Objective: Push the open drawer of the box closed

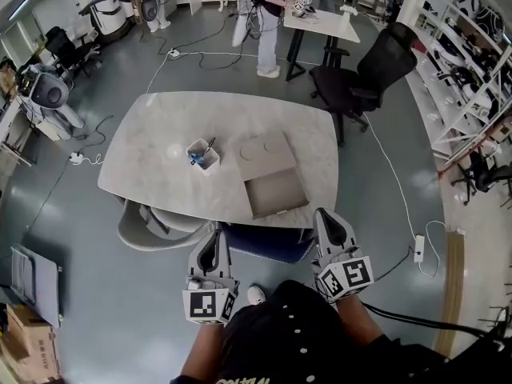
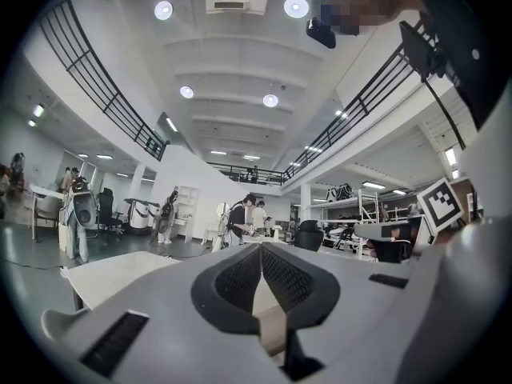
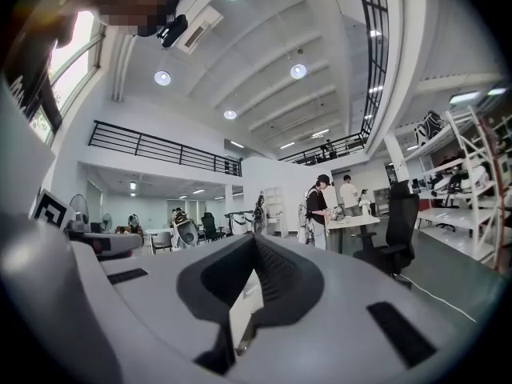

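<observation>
A flat grey box (image 1: 262, 150) lies on the pale marble table (image 1: 160, 134), right of its middle. Its drawer (image 1: 276, 192) is pulled out toward me and reaches the table's near edge. Both grippers hang low in front of my body, short of the table. My left gripper (image 1: 214, 234) is shut and empty, with its fingertips (image 2: 260, 248) meeting. My right gripper (image 1: 324, 213) sits just below the drawer's front right corner, apart from it, also shut with nothing held. Its fingertips (image 3: 254, 238) touch. Neither gripper view shows the box.
A white cup (image 1: 202, 154) with pens stands left of the box. A grey chair (image 1: 148, 226) is tucked under the table's near left. A black office chair (image 1: 360, 78) stands at the far right. A person (image 1: 268, 22) stands beyond the table. A cable with a power strip (image 1: 418, 248) runs along the floor at right.
</observation>
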`<state>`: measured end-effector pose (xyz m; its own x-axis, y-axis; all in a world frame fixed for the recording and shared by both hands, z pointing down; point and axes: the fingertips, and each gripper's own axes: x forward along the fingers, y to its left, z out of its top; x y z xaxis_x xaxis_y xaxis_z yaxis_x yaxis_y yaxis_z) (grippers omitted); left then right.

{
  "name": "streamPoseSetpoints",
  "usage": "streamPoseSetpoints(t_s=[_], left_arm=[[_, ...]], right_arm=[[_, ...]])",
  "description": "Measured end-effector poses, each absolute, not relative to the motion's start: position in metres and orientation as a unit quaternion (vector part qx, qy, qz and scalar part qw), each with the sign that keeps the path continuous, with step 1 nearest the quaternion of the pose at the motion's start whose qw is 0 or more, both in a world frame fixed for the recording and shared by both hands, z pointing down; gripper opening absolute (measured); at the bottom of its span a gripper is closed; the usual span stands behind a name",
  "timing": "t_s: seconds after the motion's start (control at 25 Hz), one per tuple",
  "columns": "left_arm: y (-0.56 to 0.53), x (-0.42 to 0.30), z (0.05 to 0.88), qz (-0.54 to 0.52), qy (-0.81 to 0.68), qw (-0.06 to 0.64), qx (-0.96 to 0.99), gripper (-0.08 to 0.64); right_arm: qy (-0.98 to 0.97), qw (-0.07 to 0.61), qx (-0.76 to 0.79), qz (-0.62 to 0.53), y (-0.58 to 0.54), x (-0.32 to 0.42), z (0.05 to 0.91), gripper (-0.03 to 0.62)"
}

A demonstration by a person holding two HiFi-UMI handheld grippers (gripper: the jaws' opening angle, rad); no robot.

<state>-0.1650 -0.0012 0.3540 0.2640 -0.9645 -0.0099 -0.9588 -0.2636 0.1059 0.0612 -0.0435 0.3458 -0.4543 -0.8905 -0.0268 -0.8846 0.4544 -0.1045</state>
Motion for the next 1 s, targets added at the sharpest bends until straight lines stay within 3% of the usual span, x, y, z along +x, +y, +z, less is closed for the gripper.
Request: streamPoseSetpoints(t_s=[1.0], left_arm=[[-0.115, -0.136, 0.368, -0.015, -0.598, 0.059, 0.799, 0.015]], right_arm=[[0.845, 0.040, -0.520, -0.121, -0.172, 0.076, 0.383, -0.003]])
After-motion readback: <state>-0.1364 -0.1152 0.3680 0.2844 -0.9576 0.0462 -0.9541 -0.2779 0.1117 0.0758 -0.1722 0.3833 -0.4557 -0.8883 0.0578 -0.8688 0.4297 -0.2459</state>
